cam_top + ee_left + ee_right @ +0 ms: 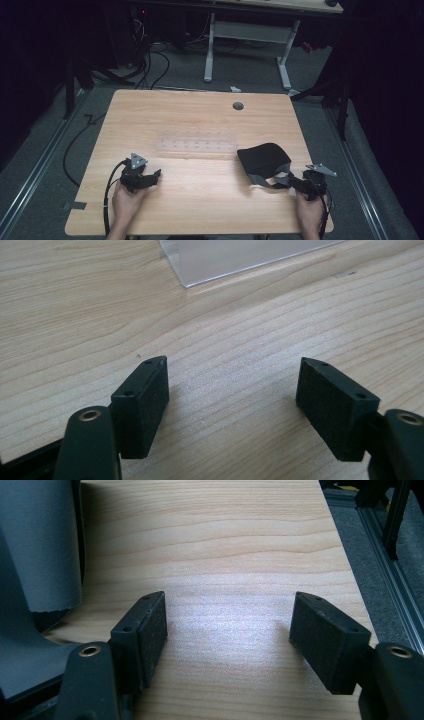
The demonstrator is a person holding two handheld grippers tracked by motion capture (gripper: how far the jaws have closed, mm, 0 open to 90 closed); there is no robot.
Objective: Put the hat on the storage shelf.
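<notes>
Both pairs of jaws stood apart with only bare wood between them: the left gripper [159, 174] rested low near the front left of the table [200, 205], and the right gripper [291, 183] lay near the front right corner, just beside a black and grey cap [262, 159]. The cap sat on the right half of the table, its grey strap [270, 181] trailing toward the right gripper; in the right gripper view the grey fabric [45, 545] showed just left of the jaws, not between them. It looked light and soft, likely to fold and sag when lifted, so the stiffer brim edge or the strap seemed the best places to pinch. One cap lay on the table, along with one clear plastic strip [197, 145] across the middle, well apart from both grippers, and two grippers in all.
</notes>
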